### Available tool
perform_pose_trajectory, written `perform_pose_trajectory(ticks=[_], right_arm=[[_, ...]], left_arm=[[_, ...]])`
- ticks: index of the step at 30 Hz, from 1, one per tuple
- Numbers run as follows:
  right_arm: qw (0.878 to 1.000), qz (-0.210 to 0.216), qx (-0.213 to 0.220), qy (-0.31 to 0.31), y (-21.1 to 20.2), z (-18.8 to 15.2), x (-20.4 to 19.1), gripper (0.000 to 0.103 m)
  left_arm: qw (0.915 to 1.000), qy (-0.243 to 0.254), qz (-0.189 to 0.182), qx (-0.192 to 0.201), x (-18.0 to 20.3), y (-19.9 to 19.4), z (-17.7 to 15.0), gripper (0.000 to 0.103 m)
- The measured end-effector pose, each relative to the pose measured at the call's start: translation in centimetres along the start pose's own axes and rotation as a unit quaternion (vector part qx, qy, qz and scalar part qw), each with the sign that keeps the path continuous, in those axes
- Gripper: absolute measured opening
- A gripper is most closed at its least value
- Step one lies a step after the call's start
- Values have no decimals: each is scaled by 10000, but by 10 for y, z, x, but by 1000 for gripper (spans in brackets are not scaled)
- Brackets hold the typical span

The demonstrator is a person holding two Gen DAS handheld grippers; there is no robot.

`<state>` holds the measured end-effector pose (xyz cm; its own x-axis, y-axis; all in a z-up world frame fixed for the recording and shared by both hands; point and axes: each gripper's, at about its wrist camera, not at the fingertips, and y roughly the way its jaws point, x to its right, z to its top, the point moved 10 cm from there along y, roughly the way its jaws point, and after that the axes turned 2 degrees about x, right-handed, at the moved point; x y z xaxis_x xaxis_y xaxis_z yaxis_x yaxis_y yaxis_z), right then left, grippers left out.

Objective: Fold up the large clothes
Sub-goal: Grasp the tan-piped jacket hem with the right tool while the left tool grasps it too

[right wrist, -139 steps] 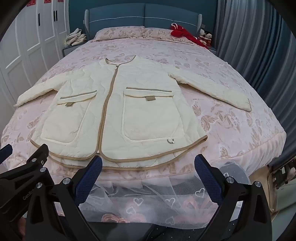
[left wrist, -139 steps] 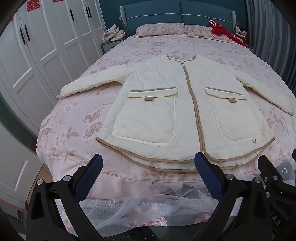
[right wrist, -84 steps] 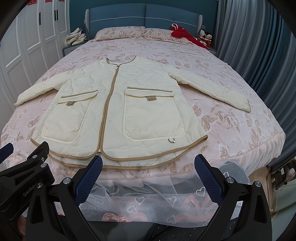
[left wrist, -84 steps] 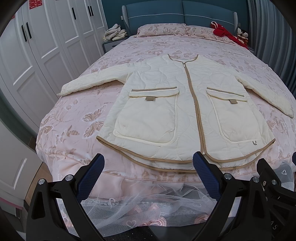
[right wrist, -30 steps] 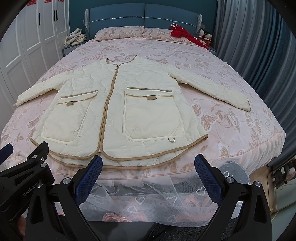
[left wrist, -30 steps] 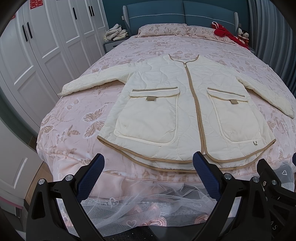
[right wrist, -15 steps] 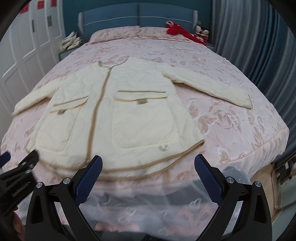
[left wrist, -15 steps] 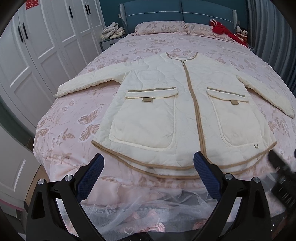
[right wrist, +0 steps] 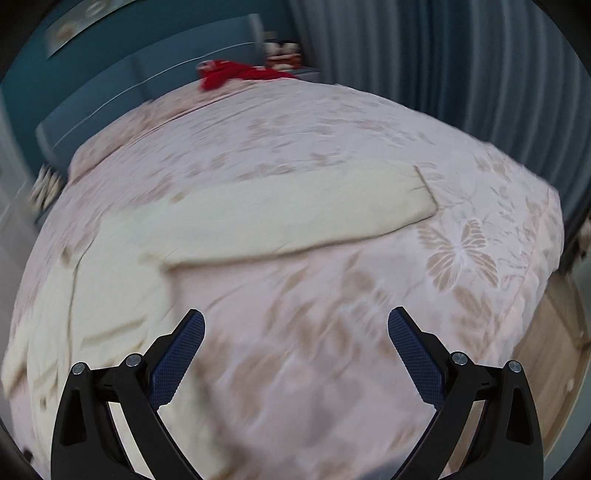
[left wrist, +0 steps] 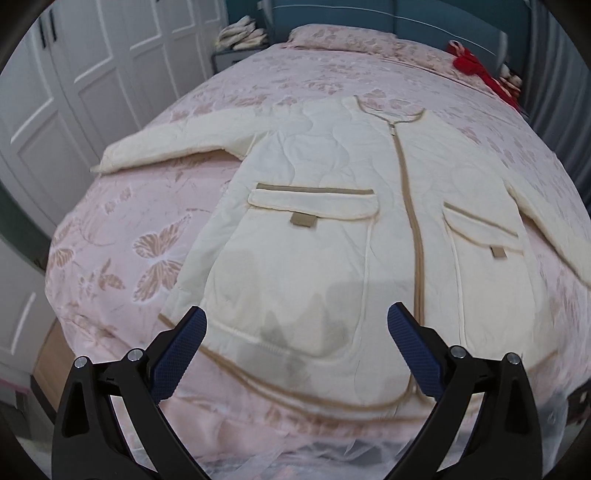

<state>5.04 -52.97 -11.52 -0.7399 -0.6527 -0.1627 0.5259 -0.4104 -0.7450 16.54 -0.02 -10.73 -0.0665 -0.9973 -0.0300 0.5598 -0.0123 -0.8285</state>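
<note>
A cream quilted jacket (left wrist: 332, 206) with tan trim, a front zip and two flap pockets lies flat, face up, on the pink bed, sleeves spread out. My left gripper (left wrist: 295, 332) is open and empty, above the jacket's lower left hem and pocket. My right gripper (right wrist: 295, 336) is open and empty over the bare bedspread, below the jacket's right sleeve (right wrist: 295, 218). The sleeve's cuff (right wrist: 421, 192) points right. The right wrist view is blurred.
The pink butterfly bedspread (left wrist: 122, 251) covers the whole bed. White wardrobe doors (left wrist: 85, 81) stand on the left. Folded items (left wrist: 242, 33) lie on a nightstand. A red cloth (right wrist: 236, 75) lies by the blue headboard (right wrist: 122, 107). Grey curtains (right wrist: 461, 66) hang on the right.
Both grippers have moved forward from the bed's foot to over the bed. The left one came over the jacket's hem. The right one swung right toward the right sleeve.
</note>
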Motion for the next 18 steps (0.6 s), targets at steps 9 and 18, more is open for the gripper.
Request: perform_pose_trajectory(ticks=[9, 18], right_arm=[[9926, -404, -89, 1141, 92, 52, 106, 90], [9833, -403, -385, 1735, 160, 69, 140, 63]], left_arm=[[9984, -469, 189, -241, 2, 45, 21, 96], [9982, -247, 391, -384, 17, 78, 35, 96]])
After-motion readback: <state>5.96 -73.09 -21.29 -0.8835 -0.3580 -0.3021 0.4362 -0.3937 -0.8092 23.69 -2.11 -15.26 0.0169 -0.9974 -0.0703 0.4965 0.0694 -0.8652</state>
